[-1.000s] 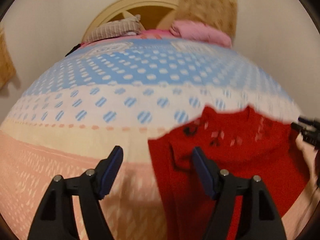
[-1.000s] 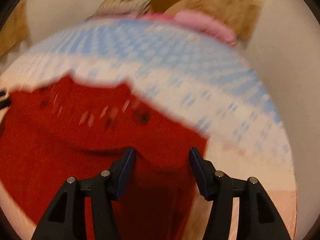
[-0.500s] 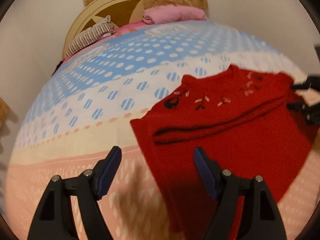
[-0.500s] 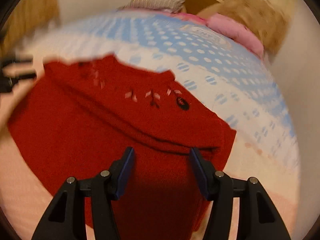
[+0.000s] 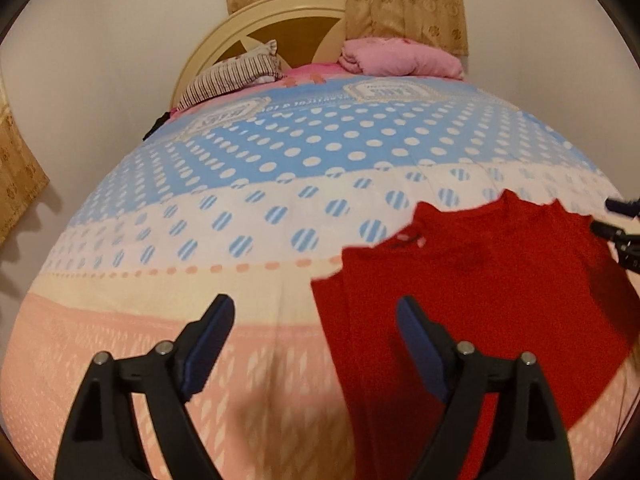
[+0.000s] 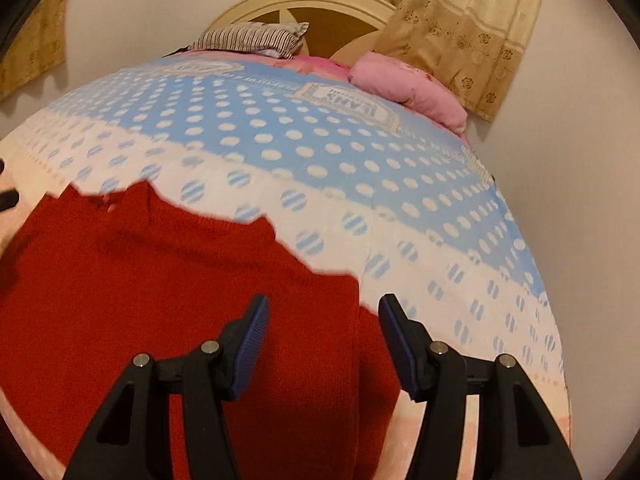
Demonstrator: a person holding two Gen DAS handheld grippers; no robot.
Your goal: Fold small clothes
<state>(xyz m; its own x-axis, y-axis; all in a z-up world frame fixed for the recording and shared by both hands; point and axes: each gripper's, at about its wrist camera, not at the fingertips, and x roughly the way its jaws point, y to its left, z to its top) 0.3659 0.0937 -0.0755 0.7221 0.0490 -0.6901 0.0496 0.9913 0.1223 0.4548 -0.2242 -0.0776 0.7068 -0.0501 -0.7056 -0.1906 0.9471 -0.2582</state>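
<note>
Bedspread point(image 5: 280, 216) lies open; pillows point(image 5: 400, 58) (far end) crowd the headboard point(image 5: 280, 8).

- The blue, white-dotted cotton bedspread point(image 6: 280, 152) is carrying a cream framed label patch point(image 6: 352, 100), and "JEANS" is reading upside down on it in the right wrist view.
- Two such patches point(image 5: 384, 90) are showing on the bedspread in the left wrist view; their lettering and the line of print between them are staying too blurred to read.

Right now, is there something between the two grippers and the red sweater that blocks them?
Nothing visible does. The red sweater lies flat on the bedspread. The right gripper is open directly above it, and the left gripper is open at its edge.
</note>
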